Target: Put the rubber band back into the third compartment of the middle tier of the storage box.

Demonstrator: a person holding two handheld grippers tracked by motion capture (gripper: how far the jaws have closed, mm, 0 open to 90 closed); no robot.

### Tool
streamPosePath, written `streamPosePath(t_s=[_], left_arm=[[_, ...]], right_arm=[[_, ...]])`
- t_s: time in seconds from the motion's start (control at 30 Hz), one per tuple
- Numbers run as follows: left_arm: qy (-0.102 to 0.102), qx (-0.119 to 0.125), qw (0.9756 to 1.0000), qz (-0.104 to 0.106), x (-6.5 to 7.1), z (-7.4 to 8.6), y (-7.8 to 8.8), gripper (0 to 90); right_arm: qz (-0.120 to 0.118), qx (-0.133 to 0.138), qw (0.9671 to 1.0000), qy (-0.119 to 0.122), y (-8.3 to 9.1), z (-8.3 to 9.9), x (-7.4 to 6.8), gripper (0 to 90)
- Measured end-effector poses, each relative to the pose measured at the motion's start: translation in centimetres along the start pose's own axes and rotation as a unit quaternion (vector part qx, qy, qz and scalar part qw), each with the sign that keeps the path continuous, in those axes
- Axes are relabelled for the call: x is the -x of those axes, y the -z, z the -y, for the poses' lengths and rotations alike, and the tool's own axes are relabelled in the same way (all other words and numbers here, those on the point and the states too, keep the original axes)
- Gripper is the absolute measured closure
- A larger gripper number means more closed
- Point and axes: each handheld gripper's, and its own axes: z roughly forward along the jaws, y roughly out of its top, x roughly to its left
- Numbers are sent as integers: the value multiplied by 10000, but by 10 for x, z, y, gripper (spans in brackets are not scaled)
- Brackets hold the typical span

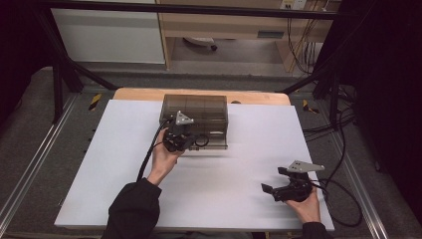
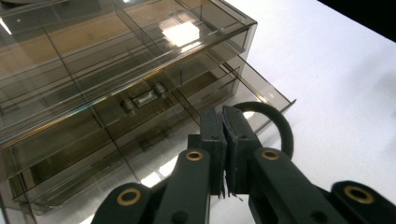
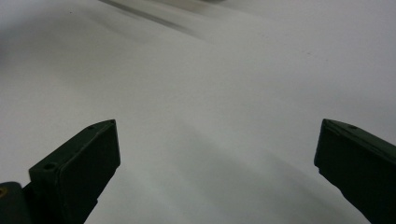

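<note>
A smoky clear plastic drawer box (image 1: 195, 110) stands at the back middle of the white table (image 1: 239, 149). Its lower drawer (image 2: 261, 91) is pulled partly out toward me. A black ring pull (image 2: 281, 127) hangs at the drawer's front edge, also visible from above as the ring (image 1: 202, 141). My left gripper (image 1: 193, 141) reaches the drawer front, and in its own view the left gripper (image 2: 224, 113) has its jaws pressed together on the ring. My right gripper (image 1: 274, 179) rests near the table's front right, and the right gripper (image 3: 219, 135) stands open over bare table.
A wooden board (image 1: 199, 93) pokes out behind the box. Cables (image 1: 343, 199) trail off the right side of the table. A black frame bar (image 1: 189, 9) crosses the far side, with a pale cabinet (image 1: 109, 35) beyond it.
</note>
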Motion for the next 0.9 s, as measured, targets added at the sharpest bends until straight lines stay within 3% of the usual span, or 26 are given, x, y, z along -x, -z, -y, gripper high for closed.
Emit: streamPosePath(t_s=[0.9], left_arm=[[-37,-56,10000,-37,10,-10,-35,874]], right_arm=[[-6,-15,10000,-1,0,0,0,10]])
